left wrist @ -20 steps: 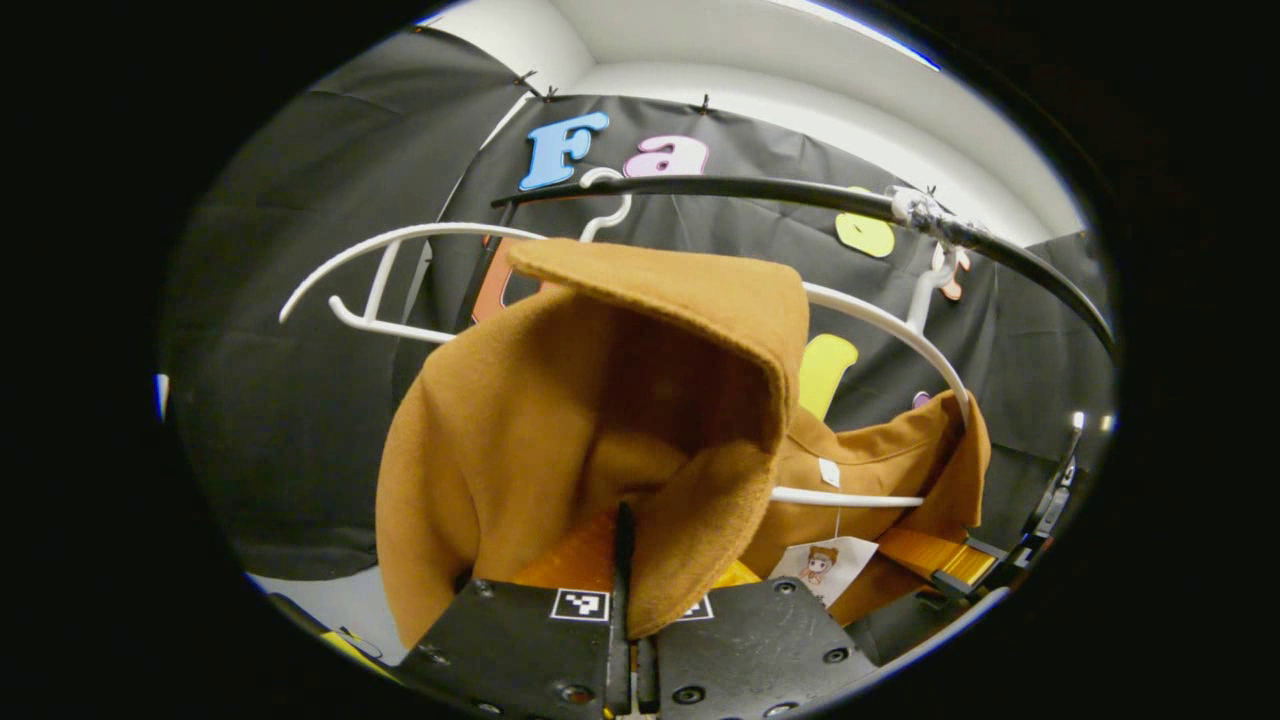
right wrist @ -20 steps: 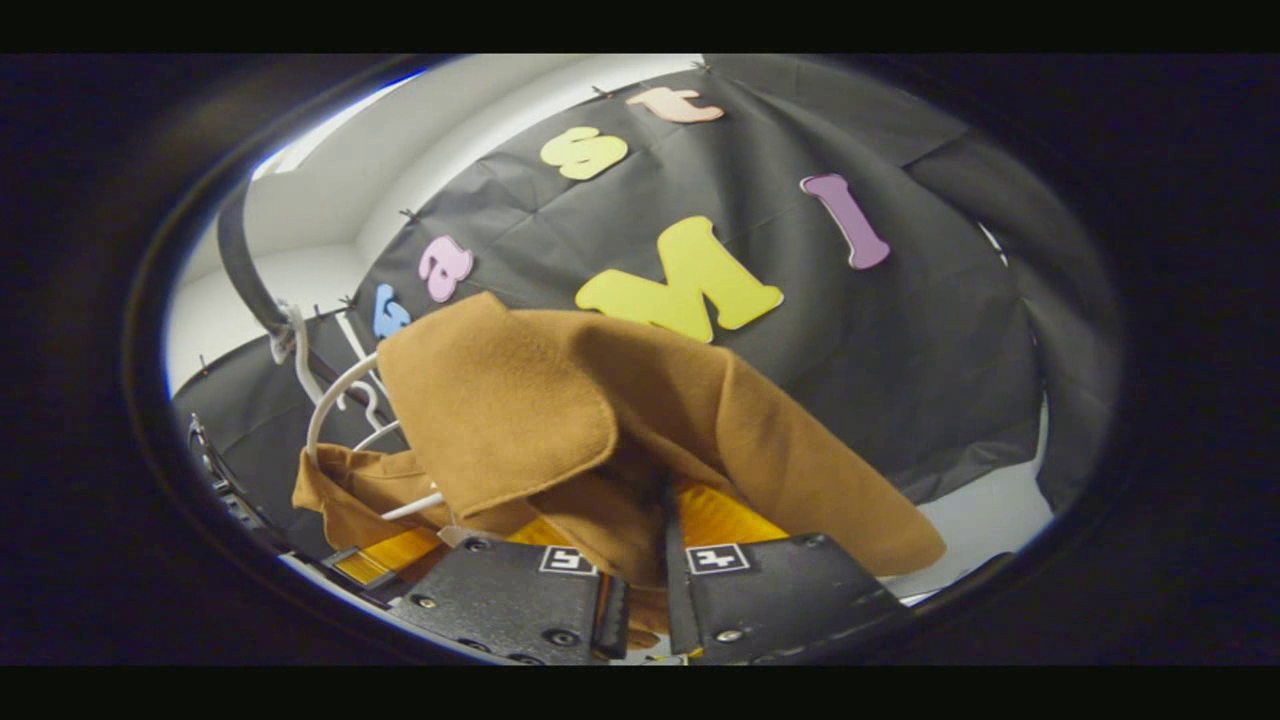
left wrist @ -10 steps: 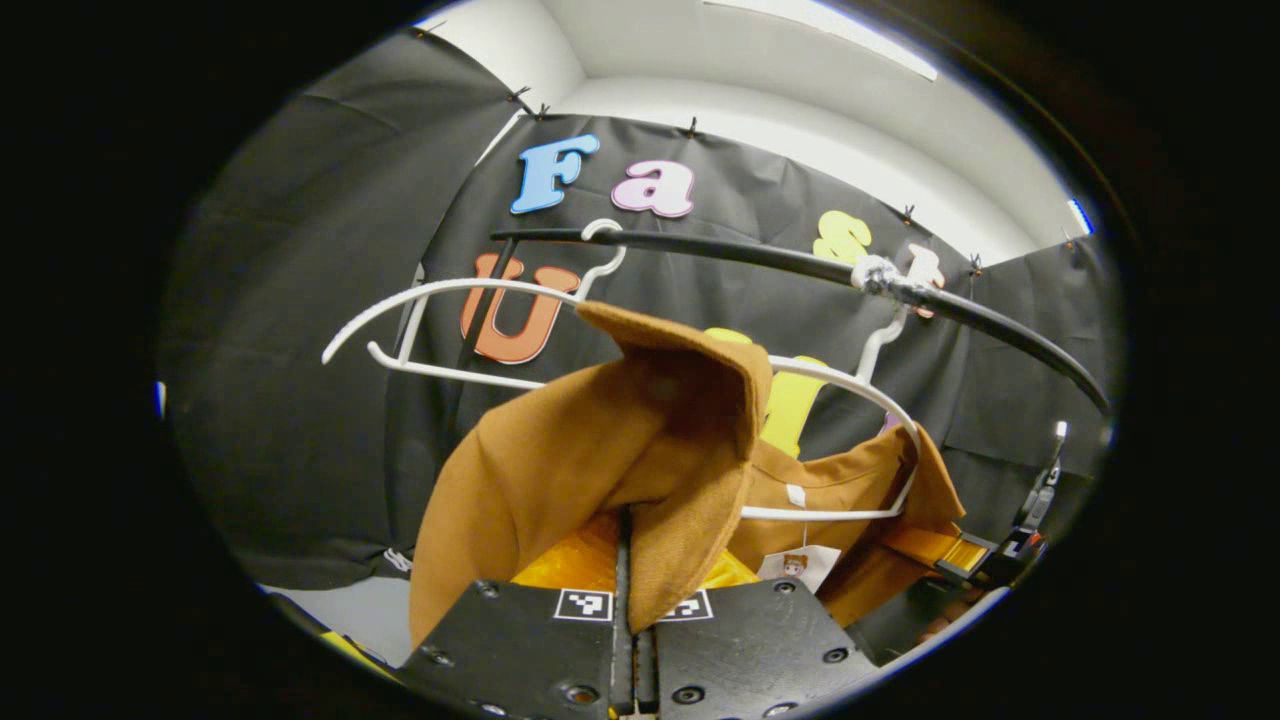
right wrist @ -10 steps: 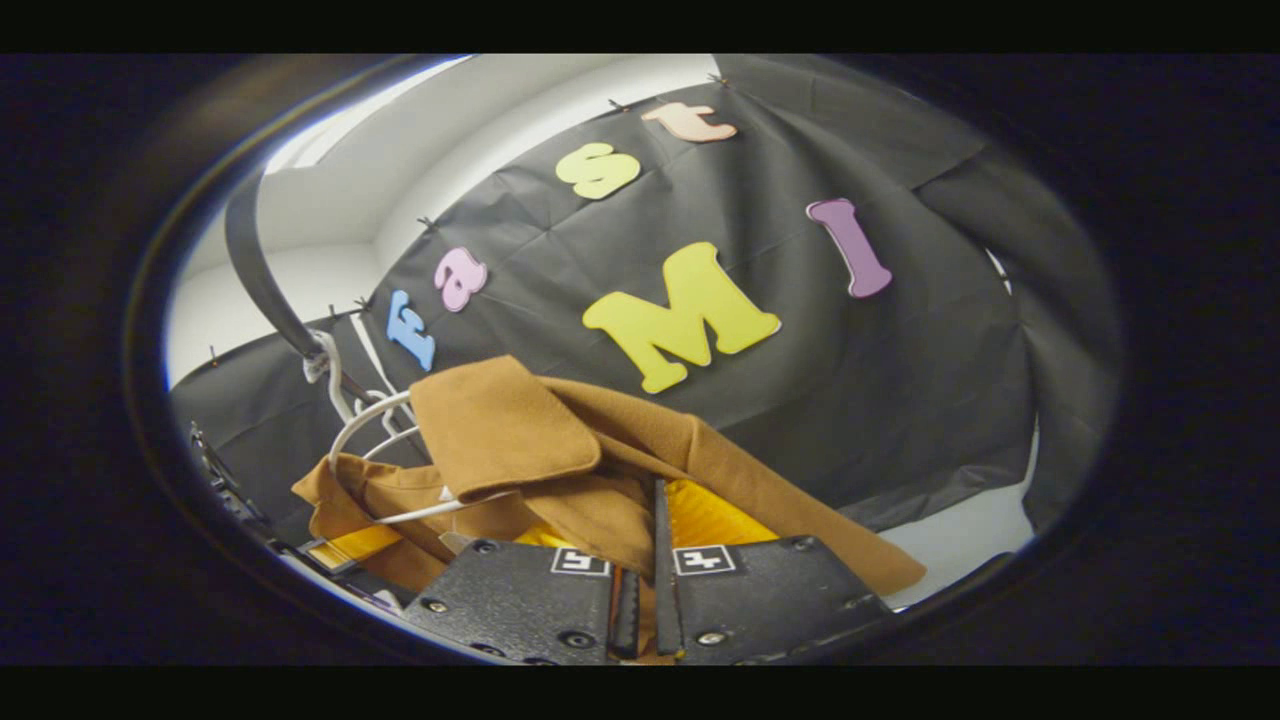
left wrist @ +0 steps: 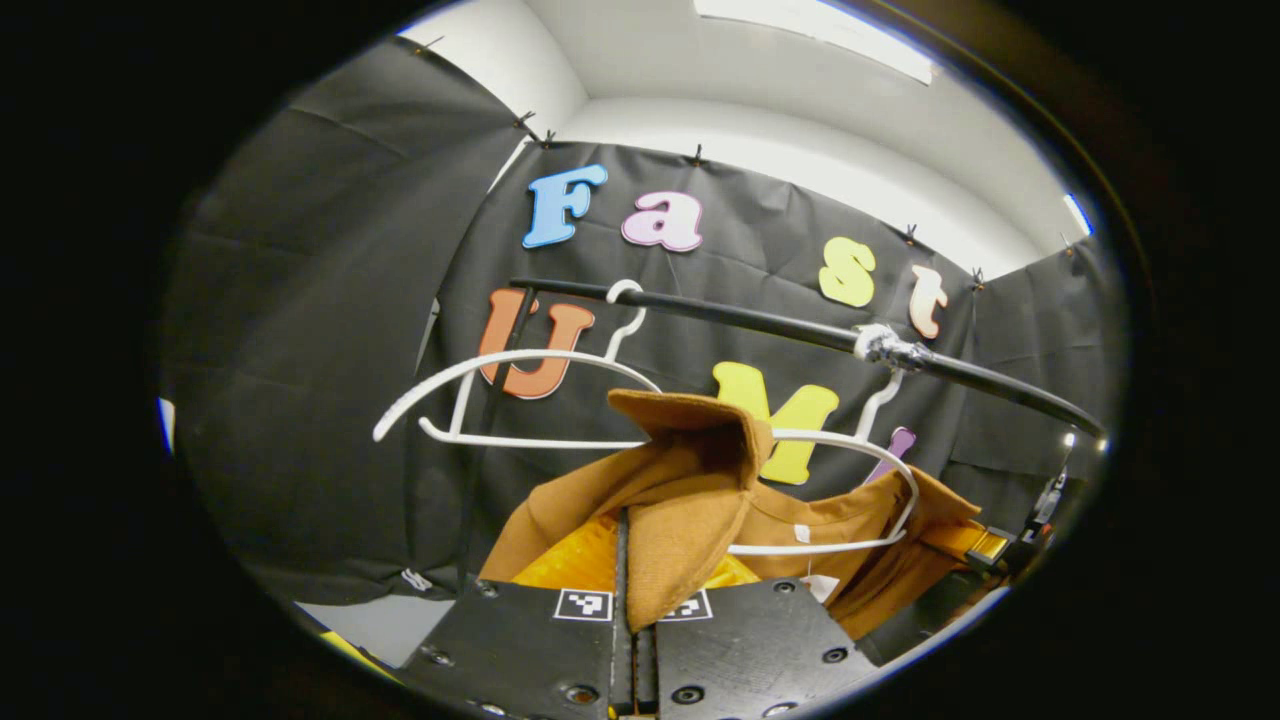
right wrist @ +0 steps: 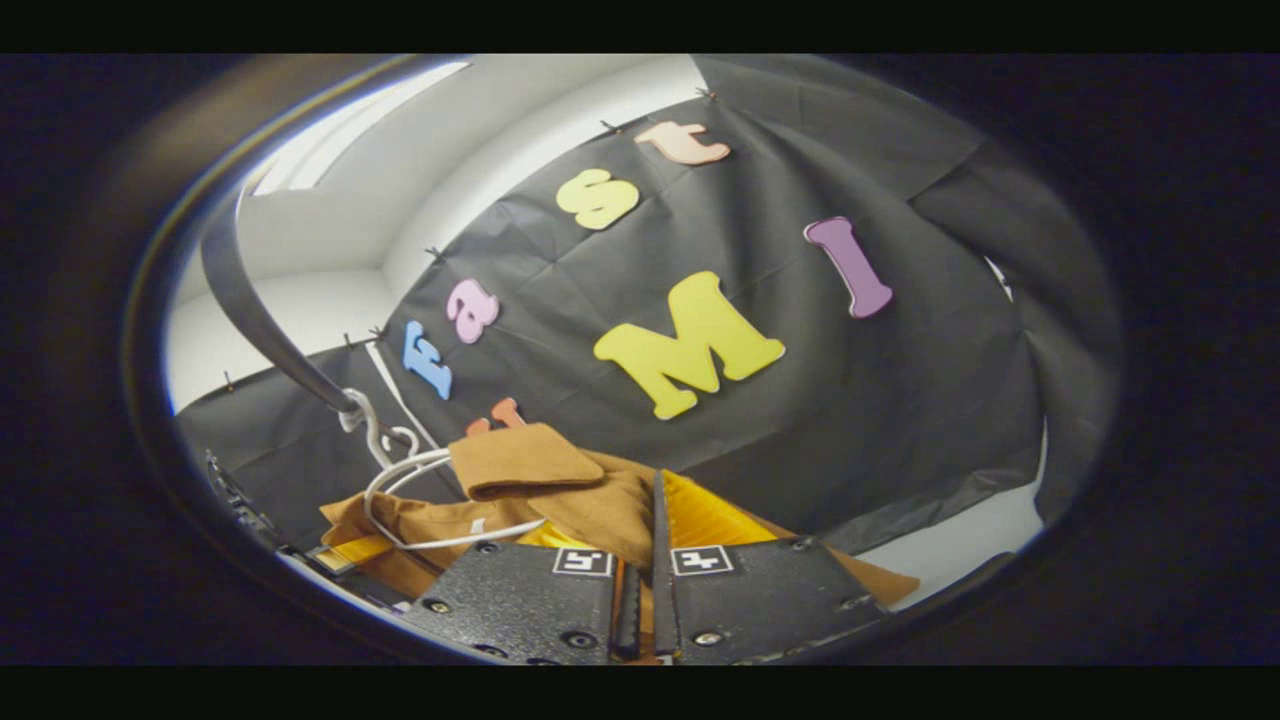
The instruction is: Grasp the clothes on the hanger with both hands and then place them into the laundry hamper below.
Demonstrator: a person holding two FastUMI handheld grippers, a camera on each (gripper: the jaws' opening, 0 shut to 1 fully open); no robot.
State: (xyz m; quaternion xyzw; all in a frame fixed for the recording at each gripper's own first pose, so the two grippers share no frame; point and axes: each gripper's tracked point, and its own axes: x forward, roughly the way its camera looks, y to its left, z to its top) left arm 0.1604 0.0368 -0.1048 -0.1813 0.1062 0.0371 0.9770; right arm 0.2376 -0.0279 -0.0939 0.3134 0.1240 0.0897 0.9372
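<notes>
In the left gripper view, the left gripper (left wrist: 630, 590) sits at 6 o'clock. Its two fingers are squeezed tight together with a fold of the brown coat (left wrist: 690, 500) pinched between them. The coat's flap sticks up just above the fingers, and some shiny yellow lining shows right behind them. Past the flap, toward 3 o'clock, the rest of the coat hangs on a white hanger (left wrist: 880, 470), and the thin wire loops over the brown cloth. Toward 4 o'clock, at the far end of the coat, part of the right gripper (left wrist: 1010, 545) can be seen. At 10 o'clock a second, bare white hanger (left wrist: 500, 395) hangs beside the coat. Both hooks sit on a black rail (left wrist: 760, 322) that runs across at 12 o'clock.

In the right gripper view, the right gripper (right wrist: 645, 590) is at 6 o'clock. Its fingers are also clenched on the brown coat (right wrist: 590, 500). The coat spreads toward 9 o'clock, where the white hanger (right wrist: 400, 490) loops over it. The black rail (right wrist: 260, 320) curves up toward 10 o'clock.
</notes>
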